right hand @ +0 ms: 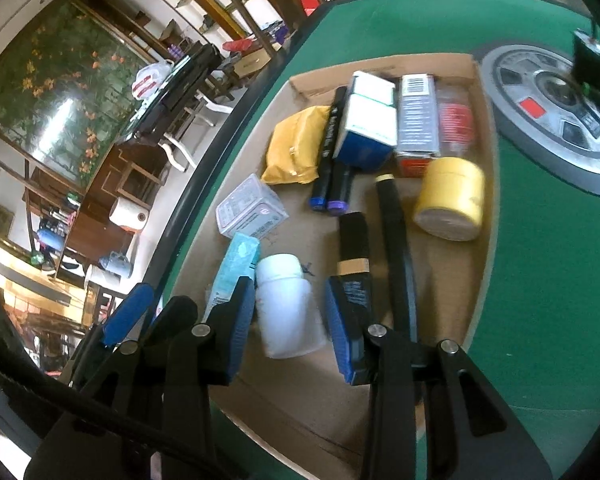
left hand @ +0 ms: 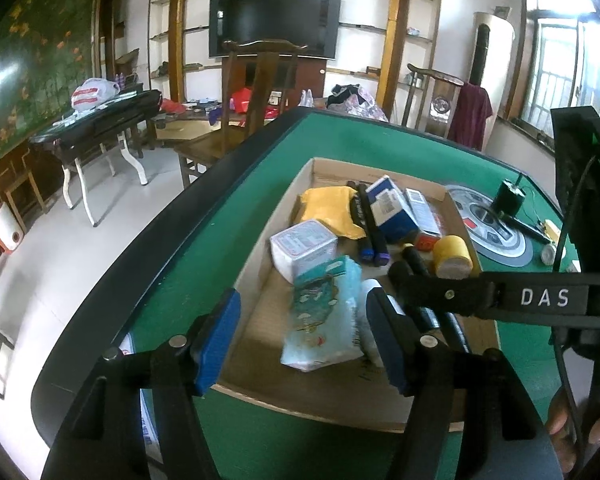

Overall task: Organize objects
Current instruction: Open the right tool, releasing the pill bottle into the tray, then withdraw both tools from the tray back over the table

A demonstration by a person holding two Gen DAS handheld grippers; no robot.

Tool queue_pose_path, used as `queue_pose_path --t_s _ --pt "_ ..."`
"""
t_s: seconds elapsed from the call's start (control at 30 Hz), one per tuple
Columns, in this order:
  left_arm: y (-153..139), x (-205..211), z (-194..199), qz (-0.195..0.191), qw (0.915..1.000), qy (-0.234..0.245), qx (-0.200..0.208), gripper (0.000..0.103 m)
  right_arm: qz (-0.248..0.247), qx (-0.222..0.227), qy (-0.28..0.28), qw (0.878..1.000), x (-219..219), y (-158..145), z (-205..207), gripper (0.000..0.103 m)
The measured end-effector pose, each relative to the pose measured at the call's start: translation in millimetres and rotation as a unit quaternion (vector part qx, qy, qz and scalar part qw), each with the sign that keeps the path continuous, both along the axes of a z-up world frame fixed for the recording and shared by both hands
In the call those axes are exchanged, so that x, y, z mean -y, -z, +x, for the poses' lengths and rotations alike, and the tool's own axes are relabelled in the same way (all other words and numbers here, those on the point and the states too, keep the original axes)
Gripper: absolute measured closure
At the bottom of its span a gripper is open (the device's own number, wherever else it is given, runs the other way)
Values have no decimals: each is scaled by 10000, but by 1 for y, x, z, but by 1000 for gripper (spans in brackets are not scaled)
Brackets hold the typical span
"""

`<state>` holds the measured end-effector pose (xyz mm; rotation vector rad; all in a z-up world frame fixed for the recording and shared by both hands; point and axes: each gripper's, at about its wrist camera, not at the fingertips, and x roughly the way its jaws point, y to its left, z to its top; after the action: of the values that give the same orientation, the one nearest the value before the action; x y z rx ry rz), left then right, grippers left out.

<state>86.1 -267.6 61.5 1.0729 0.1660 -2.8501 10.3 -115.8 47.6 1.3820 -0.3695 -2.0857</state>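
A shallow cardboard tray (left hand: pixel 260 364) (right hand: pixel 485 216) lies on the green table and holds several items. A teal tissue pack (left hand: pixel 322 314) (right hand: pixel 236 270) lies at the tray's near left, a white bottle (right hand: pixel 286 304) beside it. My left gripper (left hand: pixel 300 340) is open, its blue pads either side of the tissue pack and above it. My right gripper (right hand: pixel 290 320) is open, its pads either side of the white bottle without gripping it. Farther in lie a yellow tape roll (left hand: pixel 452 256) (right hand: pixel 450 204), black markers (right hand: pixel 334 148), a yellow pouch (right hand: pixel 294 150) and small boxes (right hand: pixel 370 120).
A grey round dial panel (left hand: pixel 500 228) (right hand: pixel 548 116) sits in the table centre with a small black device (left hand: pixel 510 198) on it. The table's black rim (left hand: pixel 148 240) runs along the left. Chairs and a folding table (left hand: pixel 96 128) stand beyond.
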Motion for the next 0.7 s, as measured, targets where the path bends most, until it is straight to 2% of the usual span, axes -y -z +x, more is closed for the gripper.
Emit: queue_pose_path --t_s 0.1,0.17,0.23,0.3,0.33,0.4,0.53,0.7 --pt "-3 -13 -1 -64 9999 102 26 44 -40 -53 131 9999 -18 -1 0 65" --pt "-5 -24 -3 -97 9998 170 48 44 -61 -109 262 9996 -34 -3 1 58" --pt "-6 -33 -5 -64 9996 279 90 44 -61 -161 400 9991 -50 -4 1 57" --pt "-7 -42 -6 -1 9991 395 142 44 -345 -156 374 9986 -69 -6 2 55" --pt "-7 -46 -8 34 9988 464 172 44 -266 -157 466 9984 -79 -7 2 51" --pt "-8 -57 -10 64 9981 566 222 44 19 -338 741 9967 -100 -10 2 51" --pt "-10 -78 -13 147 9960 821 305 44 -103 -502 1030 9934 -149 -20 6 51" --pt "-15 -109 -16 331 9902 1315 335 44 209 -631 1761 9821 -228 -21 4 51"
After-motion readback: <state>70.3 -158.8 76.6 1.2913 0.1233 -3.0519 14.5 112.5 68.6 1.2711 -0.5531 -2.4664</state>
